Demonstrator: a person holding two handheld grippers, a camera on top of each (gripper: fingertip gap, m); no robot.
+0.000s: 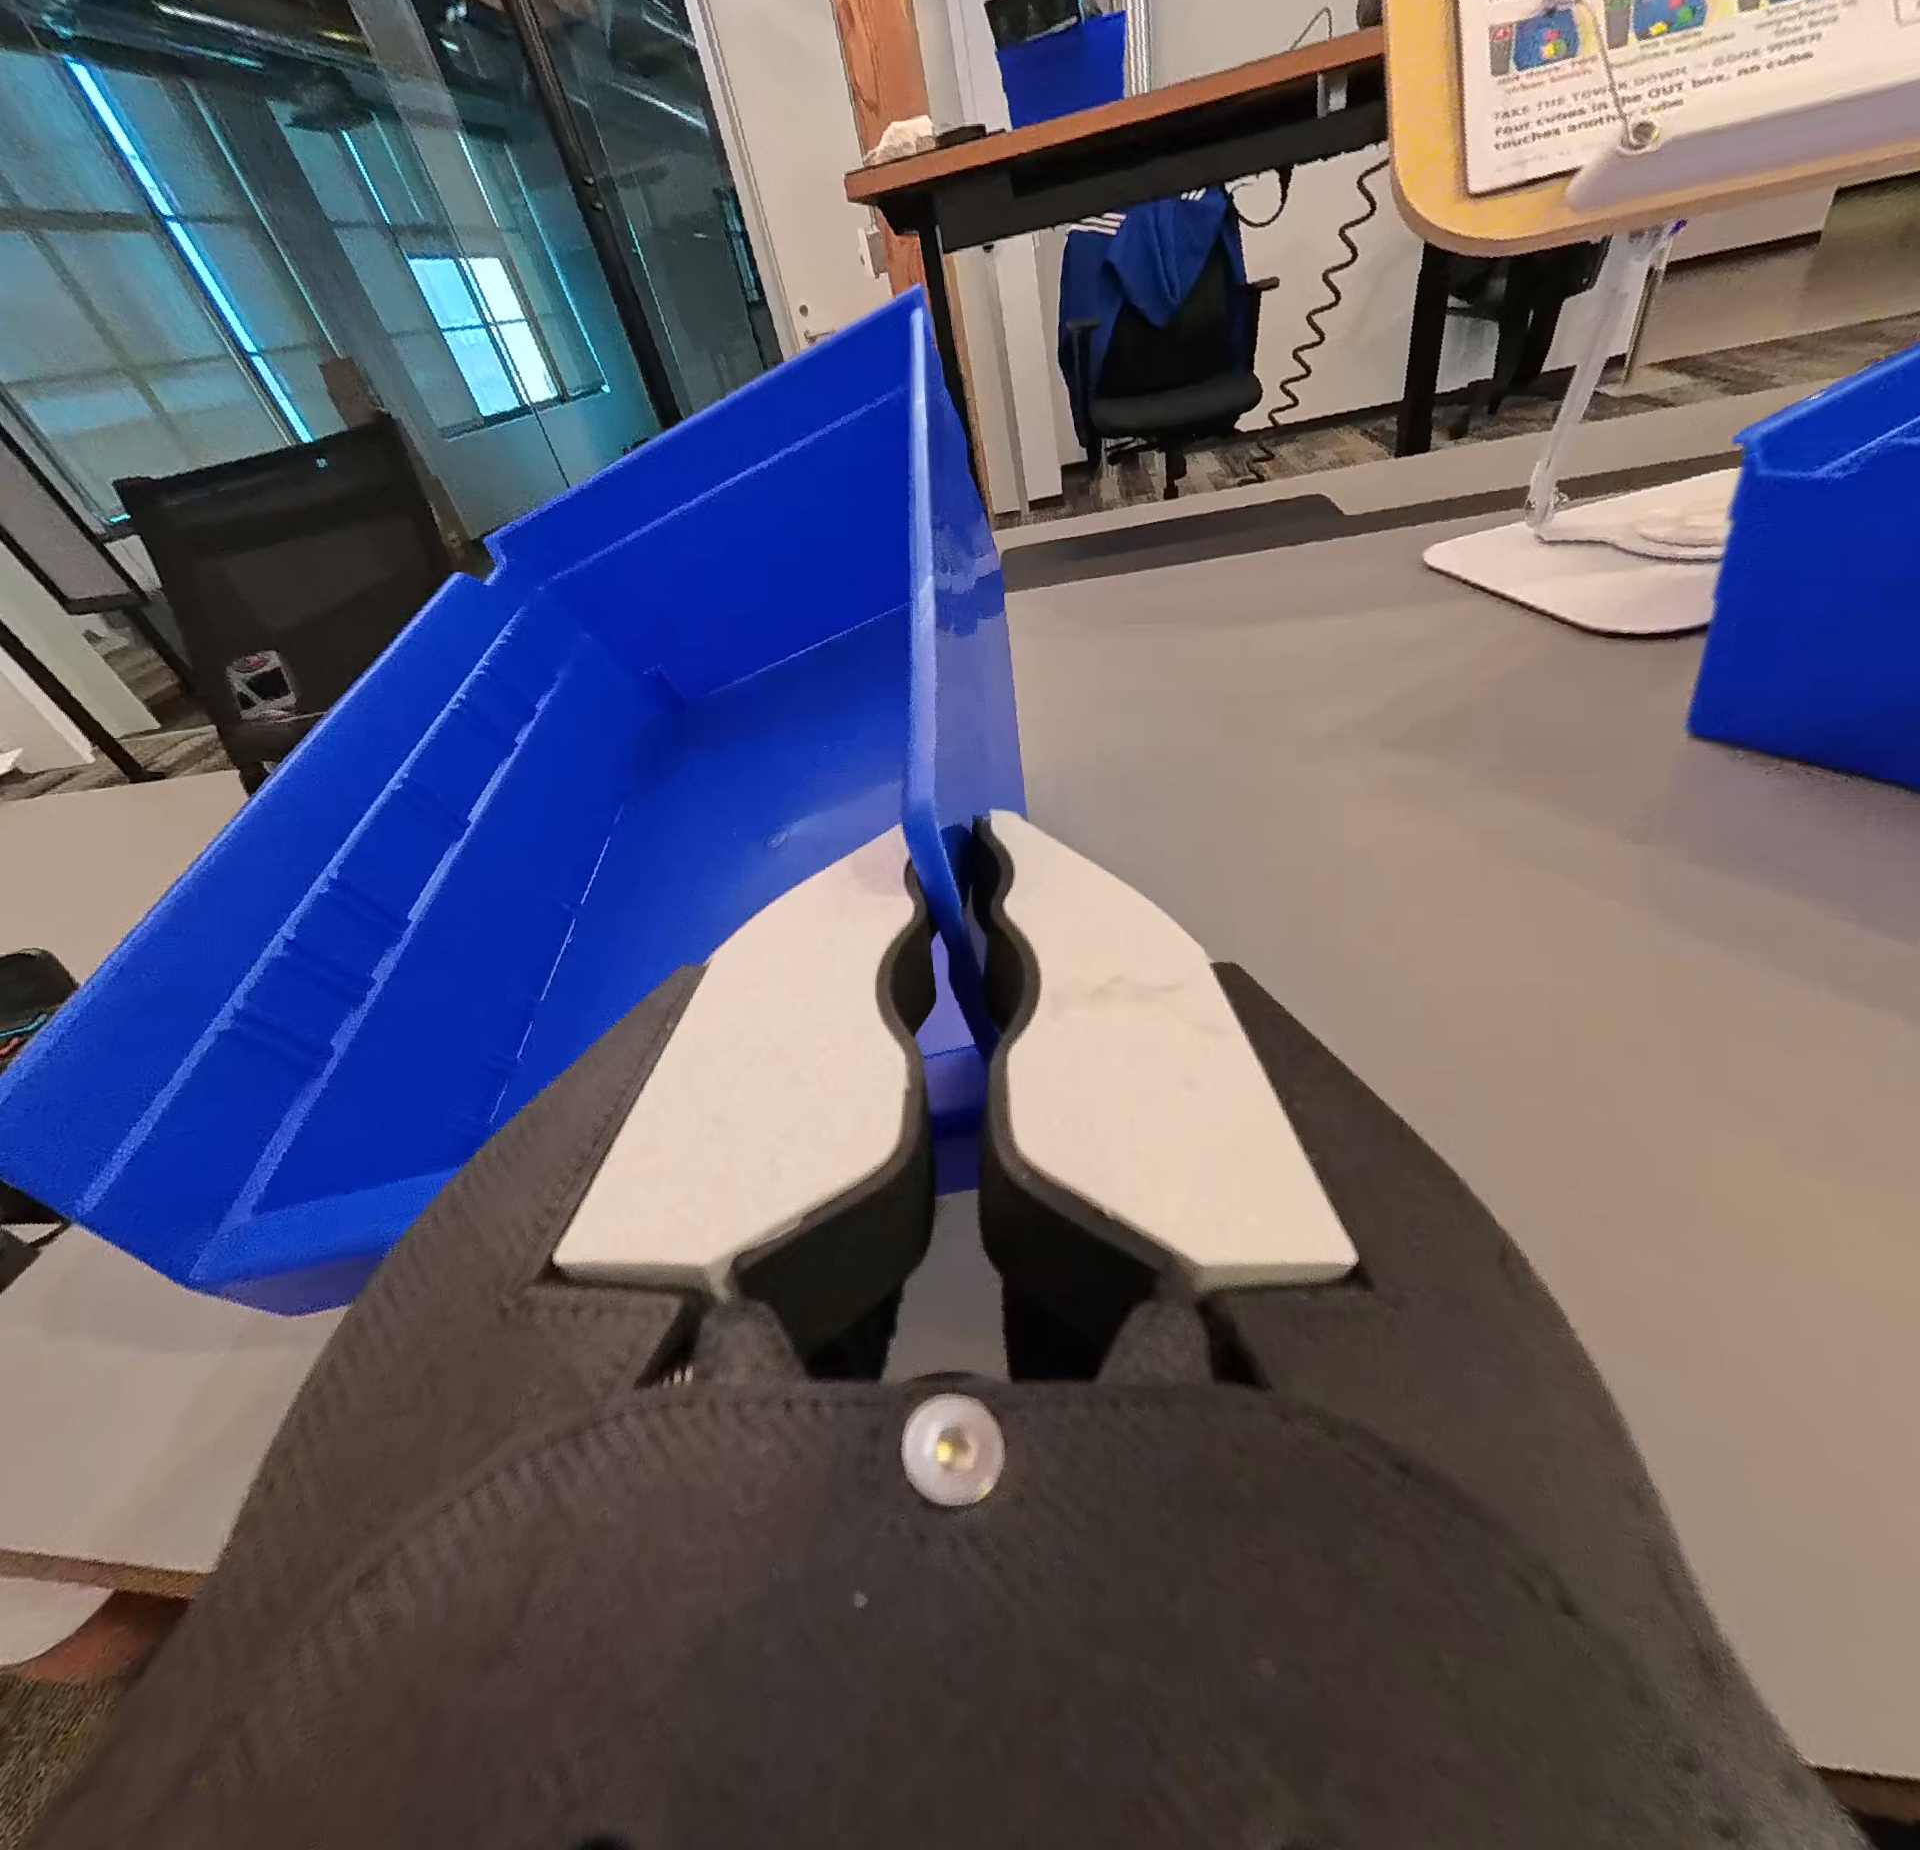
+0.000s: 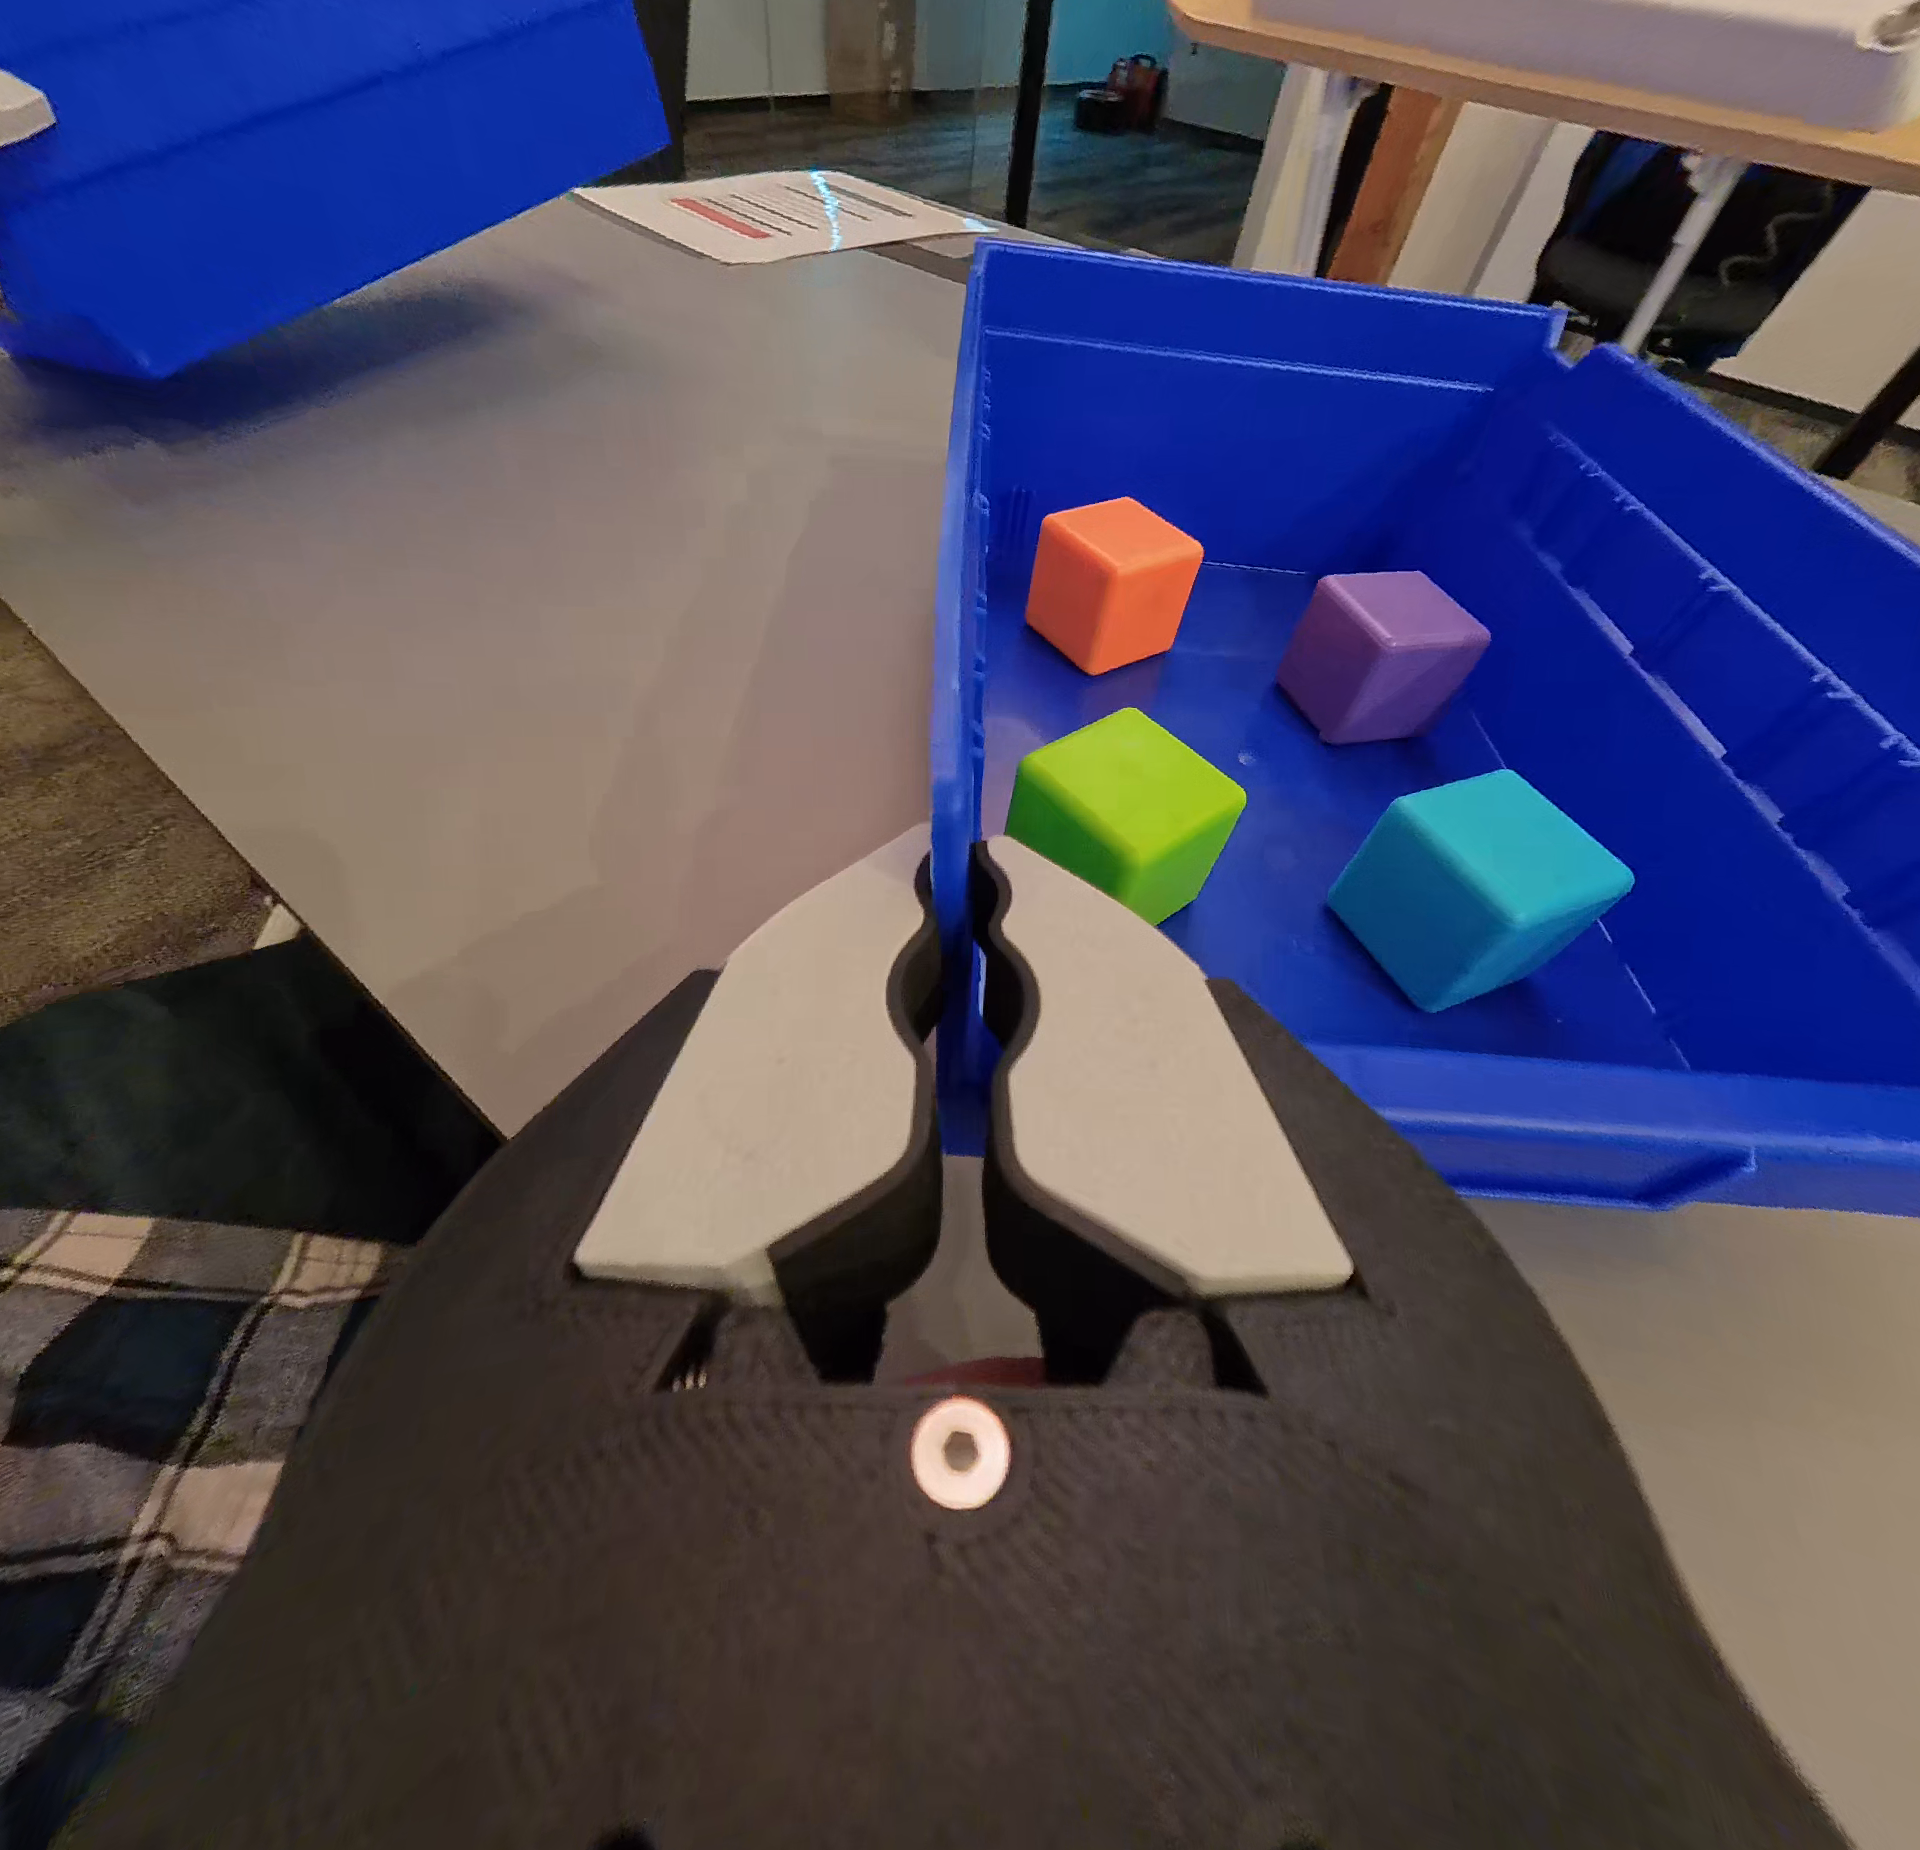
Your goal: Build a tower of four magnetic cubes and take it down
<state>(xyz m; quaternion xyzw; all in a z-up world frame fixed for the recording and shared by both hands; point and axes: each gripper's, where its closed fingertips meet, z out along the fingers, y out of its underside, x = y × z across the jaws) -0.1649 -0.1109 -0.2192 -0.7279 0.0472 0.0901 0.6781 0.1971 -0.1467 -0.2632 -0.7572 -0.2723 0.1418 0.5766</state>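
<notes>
A grey table (image 2: pixel 540 595) carries everything, and on it are two blue plastic bins. The empty bin (image 1: pixel 727 657) on the left is tilted, its near end raised off the surface, because the left gripper (image 1: pixel 954 865) is pinching its right side wall with both jaws pressed onto the thin plastic; in the right wrist view the same bin hangs at far left with a shadow under it. The lift looks like a way to carry or reposition it, probably to clear the middle of the table for building.

The second bin (image 2: pixel 1455 429) sits on the right and holds the task's pieces. The right gripper (image 2: pixel 956 865) is clamped the same way on this bin's left wall, near the front corner, a grip that would steady or drag the bin.

Inside, four magnetic cubes lie apart, none touching: the teal cube (image 2: pixel 1475 886) near right, the green cube (image 2: pixel 1127 813) near left just beside the gripped wall, the purple cube (image 2: pixel 1382 652) far right, the orange cube (image 2: pixel 1112 585) far left. No tower stands yet, so stacking seems still ahead.

A printed sheet (image 2: pixel 790 216) lies at the table's far edge
</notes>
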